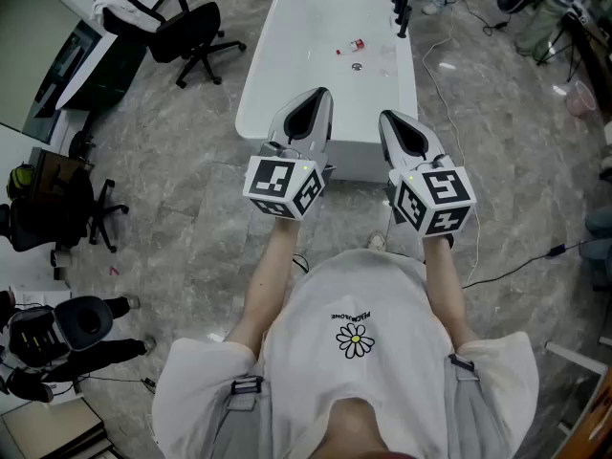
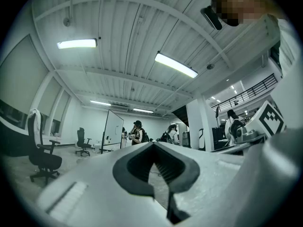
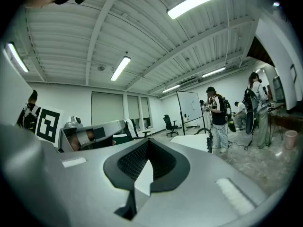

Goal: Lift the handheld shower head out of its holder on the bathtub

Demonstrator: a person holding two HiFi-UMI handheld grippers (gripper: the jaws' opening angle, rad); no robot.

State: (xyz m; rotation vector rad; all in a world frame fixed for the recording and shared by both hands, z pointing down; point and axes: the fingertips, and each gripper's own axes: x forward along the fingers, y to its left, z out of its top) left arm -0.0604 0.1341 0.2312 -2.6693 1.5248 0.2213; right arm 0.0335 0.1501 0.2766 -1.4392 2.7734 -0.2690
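I'm seeing two grippers, both empty: the left gripper (image 1: 323, 94) and the right gripper (image 1: 386, 116) are each pressing their jaws together on nothing. One white bathtub (image 1: 277, 55) is lying ahead of them. Its one black shower head (image 1: 403, 12) is sitting in its holder well beyond the right gripper. The print over the shirt's daisy (image 1: 356, 341) is reading too small to make out.

Lower centre: white short-sleeved T-shirt (image 1: 382, 295) with daisy print (image 1: 355, 340), perhaps grey dungaree straps (image 1: 247, 386); silver-grey left gripper (image 1: 318, 96) and right gripper (image 1: 386, 119) bear black-and-white marker cubes (image 1: 282, 187).
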